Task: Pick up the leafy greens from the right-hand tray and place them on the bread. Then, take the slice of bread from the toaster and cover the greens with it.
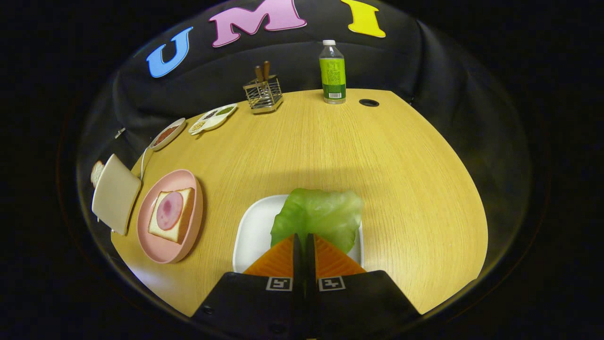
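Observation:
A pale green leaf of greens [318, 215] lies over the white tray [252, 231], just ahead of my fingers. My gripper [304, 237] is shut on the leaf's near edge, the two fingers pressed almost together. To the left of the tray stands a pink plate [151, 243] holding a slice of bread [185, 217] topped with a round pink slice of ham [169, 210]. Further left is a beige toaster [115, 193], with a slice of bread [96, 172] sticking out at its far end.
On the wooden table [377, 165], at the back, stand a green bottle [332, 71] and a wire holder [263, 93] with wooden-handled utensils. Small seasoning dishes [212, 118] and a bowl [167, 133] sit back left. A cable hole [369, 102] lies near the bottle.

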`<state>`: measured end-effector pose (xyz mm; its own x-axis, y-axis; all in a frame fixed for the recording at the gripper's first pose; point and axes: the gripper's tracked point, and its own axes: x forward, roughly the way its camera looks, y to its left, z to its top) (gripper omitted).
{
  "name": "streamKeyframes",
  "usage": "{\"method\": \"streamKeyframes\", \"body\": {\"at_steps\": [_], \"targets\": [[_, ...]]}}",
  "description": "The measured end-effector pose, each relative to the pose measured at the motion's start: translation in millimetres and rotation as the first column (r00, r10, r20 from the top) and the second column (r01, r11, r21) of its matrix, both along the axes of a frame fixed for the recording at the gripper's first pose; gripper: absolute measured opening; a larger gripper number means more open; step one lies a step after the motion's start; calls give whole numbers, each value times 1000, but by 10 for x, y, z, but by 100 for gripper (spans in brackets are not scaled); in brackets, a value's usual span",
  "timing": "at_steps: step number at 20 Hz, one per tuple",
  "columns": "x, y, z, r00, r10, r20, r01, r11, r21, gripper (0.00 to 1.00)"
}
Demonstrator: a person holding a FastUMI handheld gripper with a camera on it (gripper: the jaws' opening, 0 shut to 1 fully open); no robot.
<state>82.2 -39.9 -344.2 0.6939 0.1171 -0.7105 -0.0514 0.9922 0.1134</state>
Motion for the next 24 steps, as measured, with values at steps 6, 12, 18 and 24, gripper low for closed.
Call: {"method": "streamKeyframes", "body": {"at_steps": [6,12,18,24], "targets": [[1,-54,595,996,8,89,-3,999,-55,5],[-72,160,1104,989,29,143,-13,993,-115,5],[-105,824,1367,979,99,178,-75,988,-137,5],[-67,1461,1300,971,177,162,-151,976,-157,5]]}}
